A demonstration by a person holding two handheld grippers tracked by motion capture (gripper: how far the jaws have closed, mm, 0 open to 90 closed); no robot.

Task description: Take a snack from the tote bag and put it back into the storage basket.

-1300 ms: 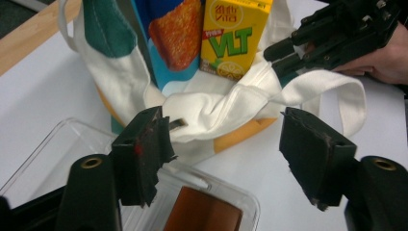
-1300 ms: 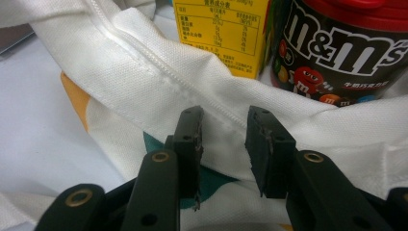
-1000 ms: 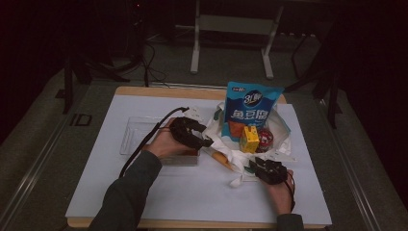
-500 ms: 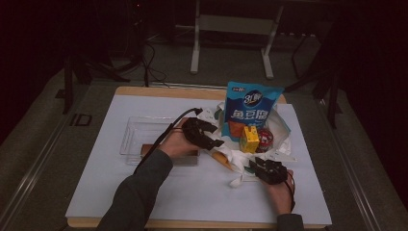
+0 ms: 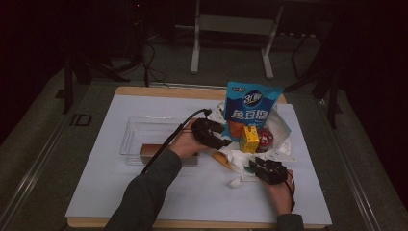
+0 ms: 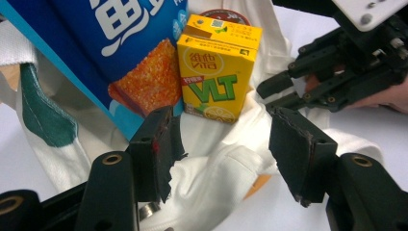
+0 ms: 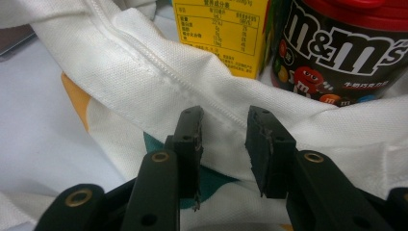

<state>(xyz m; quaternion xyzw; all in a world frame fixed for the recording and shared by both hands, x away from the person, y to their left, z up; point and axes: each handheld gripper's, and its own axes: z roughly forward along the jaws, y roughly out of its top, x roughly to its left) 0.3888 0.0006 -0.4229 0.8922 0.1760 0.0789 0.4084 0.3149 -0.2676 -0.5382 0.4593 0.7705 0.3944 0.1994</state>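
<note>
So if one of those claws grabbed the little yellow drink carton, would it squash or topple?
Probably neither, gripped gently. The yellow carton has flat faces and crisp edges, so it likely holds its shape, though a hard squeeze could dent it. It stands upright on the crumpled white cloth bag, an uneven base, so a sideways push might tip it. Its printed surface looks glossy, perhaps slightly slippery.

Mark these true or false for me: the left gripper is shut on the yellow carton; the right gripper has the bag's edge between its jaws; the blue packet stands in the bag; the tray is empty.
1. The left gripper is shut on the carton. False: its jaws have been closing, but the carton stands beyond them, untouched.
2. The right gripper has the bag edge between its jaws. True.
3. The blue packet stands upright in the bag. True.
4. The tray is empty. False: a brown bar lies in it.
</note>
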